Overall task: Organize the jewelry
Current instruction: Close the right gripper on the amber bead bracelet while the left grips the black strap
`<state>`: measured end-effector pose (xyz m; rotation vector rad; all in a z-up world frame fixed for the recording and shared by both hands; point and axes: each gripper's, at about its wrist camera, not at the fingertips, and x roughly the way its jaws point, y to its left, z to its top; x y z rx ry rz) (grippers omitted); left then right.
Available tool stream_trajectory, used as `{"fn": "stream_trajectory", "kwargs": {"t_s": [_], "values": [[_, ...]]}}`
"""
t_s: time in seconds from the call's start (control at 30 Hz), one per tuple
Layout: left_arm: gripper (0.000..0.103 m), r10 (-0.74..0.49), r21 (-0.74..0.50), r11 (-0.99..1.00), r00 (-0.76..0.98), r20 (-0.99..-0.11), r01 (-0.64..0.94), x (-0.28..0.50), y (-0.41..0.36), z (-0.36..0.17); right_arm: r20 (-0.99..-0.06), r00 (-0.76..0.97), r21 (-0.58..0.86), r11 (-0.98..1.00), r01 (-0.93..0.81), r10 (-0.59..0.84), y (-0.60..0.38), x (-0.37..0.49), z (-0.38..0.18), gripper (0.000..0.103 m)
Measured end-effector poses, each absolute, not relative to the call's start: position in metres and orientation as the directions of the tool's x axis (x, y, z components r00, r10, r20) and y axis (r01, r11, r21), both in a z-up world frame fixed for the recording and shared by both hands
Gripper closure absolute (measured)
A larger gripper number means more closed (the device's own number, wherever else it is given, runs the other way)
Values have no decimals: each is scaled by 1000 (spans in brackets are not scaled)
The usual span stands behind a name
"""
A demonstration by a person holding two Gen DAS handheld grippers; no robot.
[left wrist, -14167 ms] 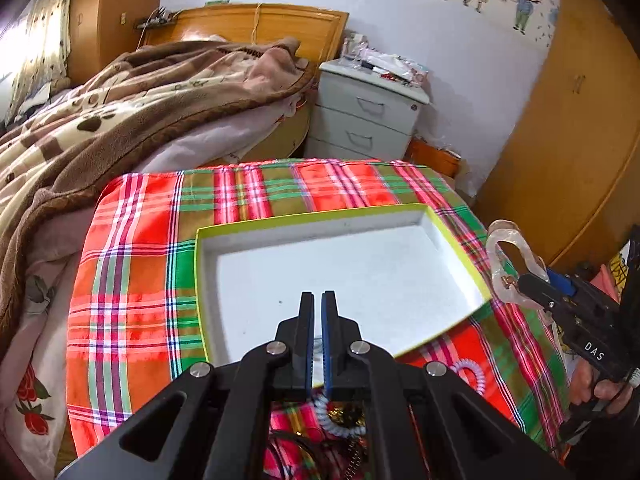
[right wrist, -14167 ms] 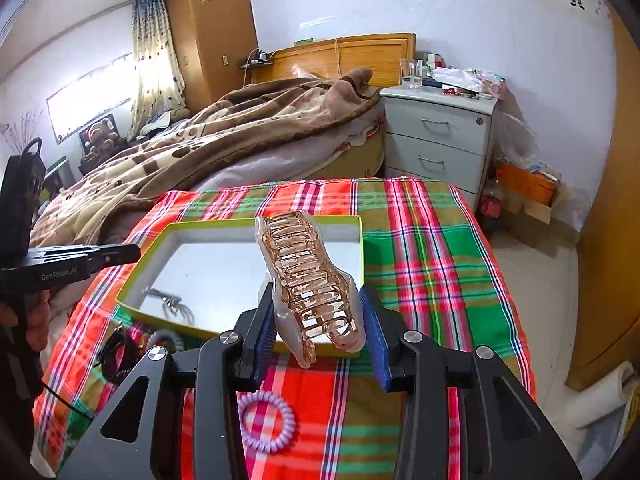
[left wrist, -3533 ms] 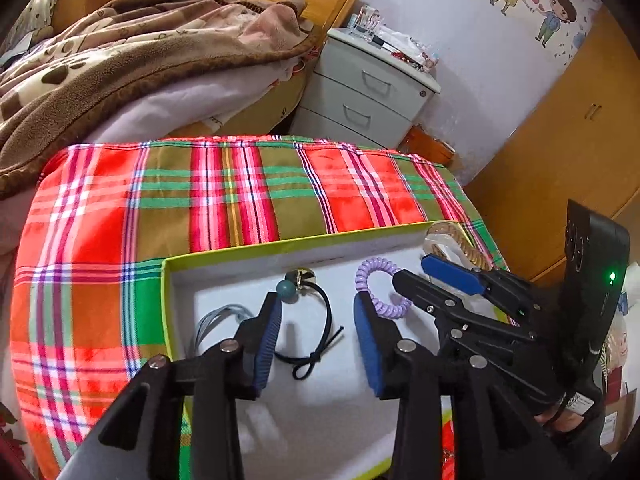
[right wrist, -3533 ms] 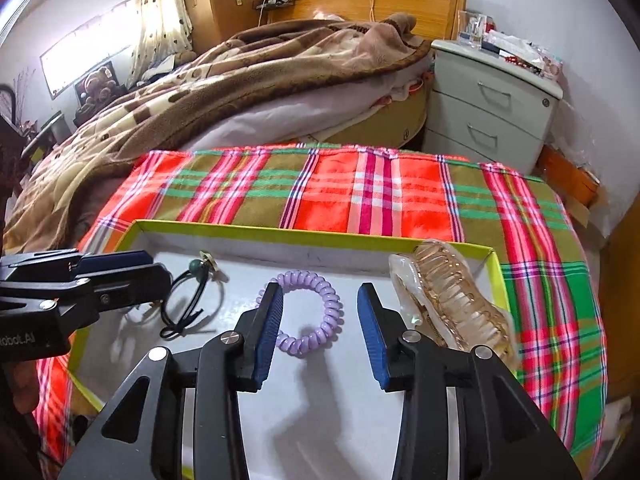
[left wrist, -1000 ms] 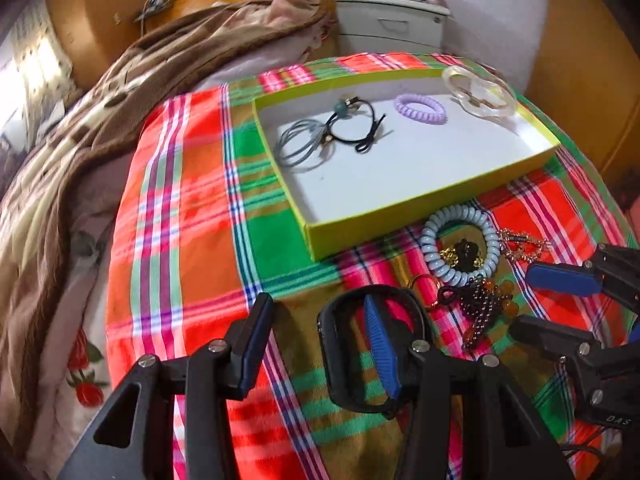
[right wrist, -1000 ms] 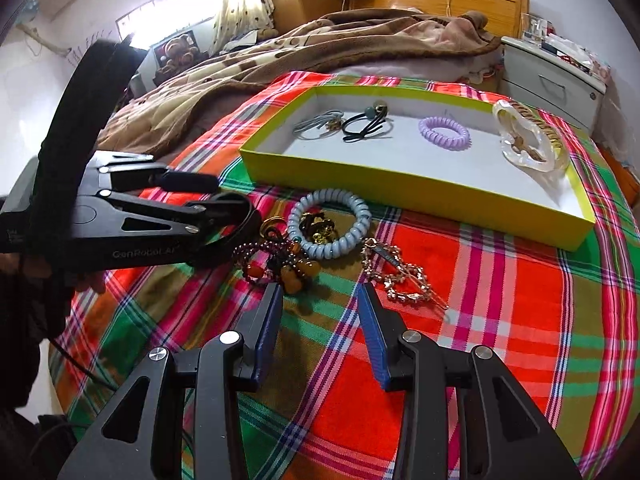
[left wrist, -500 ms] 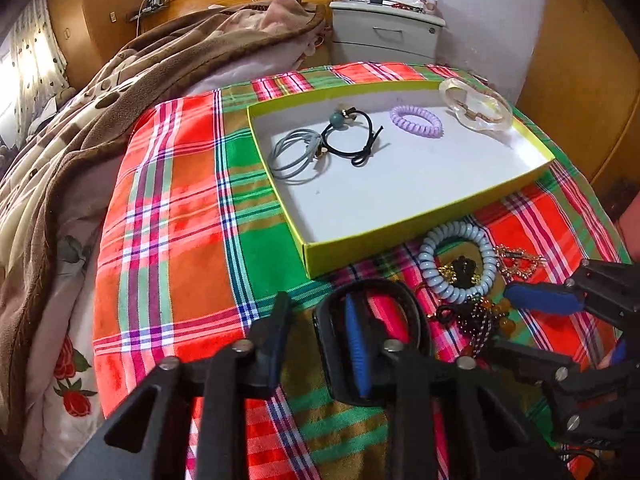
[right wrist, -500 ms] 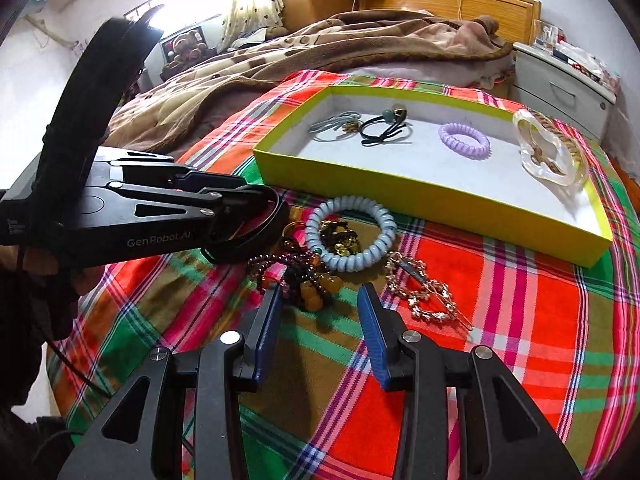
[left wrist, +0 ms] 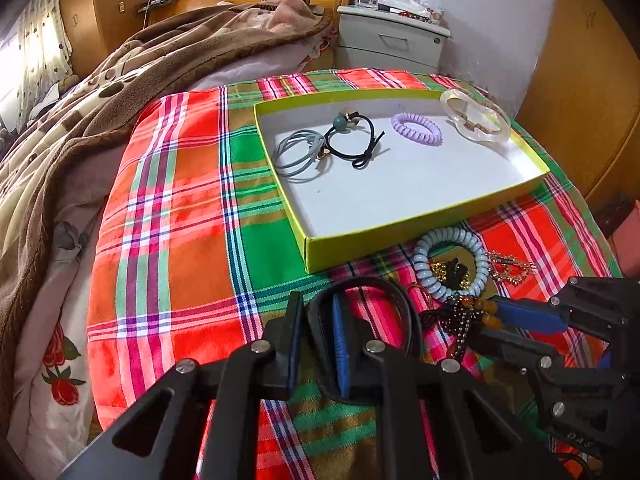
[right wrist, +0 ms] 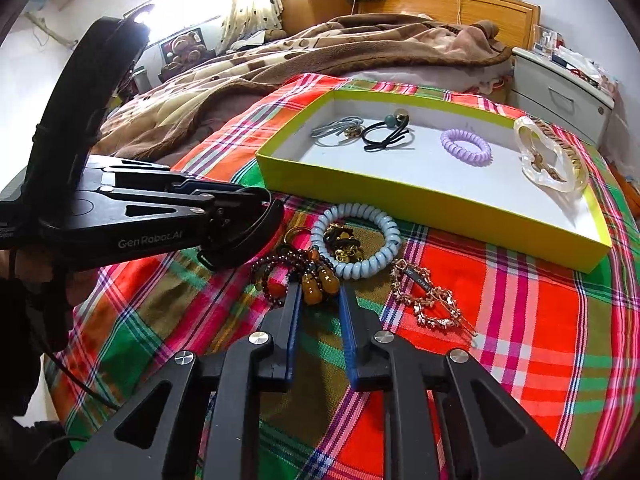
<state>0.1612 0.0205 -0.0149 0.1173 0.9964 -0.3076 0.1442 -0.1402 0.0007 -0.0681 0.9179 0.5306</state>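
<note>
A yellow-green tray on the plaid cloth holds a grey hair tie, a black hair tie, a purple coil tie and a clear hair claw. In front of it lie a light-blue coil tie, a dark bead bracelet with amber gourds and a gold clip. My left gripper is shut on the rim of a black band. My right gripper is open, its jaws either side of the amber gourds.
The plaid cloth covers a small table beside a bed with a brown blanket. A white nightstand stands behind, wooden wardrobes at the right.
My left gripper has closed on the black band's rim. My right gripper has moved forward and narrowed around the amber gourds of the bead bracelet.
</note>
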Motion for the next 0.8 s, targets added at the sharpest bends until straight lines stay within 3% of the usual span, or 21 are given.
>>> {"fn": "stream_trajectory", "kwargs": {"t_s": [0.03,0.1,0.37,0.43,0.5,0.57,0.8], "values": [[88,-202,-45,951,504,-840,306,161,21,-14,-770,491,165,871,-463,407,-141,144,1,86],[88,-205,-51,952,507,-838,301,159,23,-13,-764,494,170,868,-466,415,-142,143,3,103],[89,-219,-79,957,515,-829,279,154,31,-8,-747,510,184,869,-459,427,-148,138,8,103],[89,-223,-83,957,517,-826,279,153,33,-7,-719,541,178,868,-463,436,-150,136,14,99],[89,-222,-85,958,518,-826,274,153,35,-7,-712,554,138,860,-491,430,-144,136,20,82],[89,-218,-83,959,521,-825,270,153,36,-6,-707,566,91,848,-522,424,-134,135,24,75],[89,-223,-99,962,519,-825,256,152,43,-8,-739,545,-12,801,-598,396,-107,143,16,73]]}}
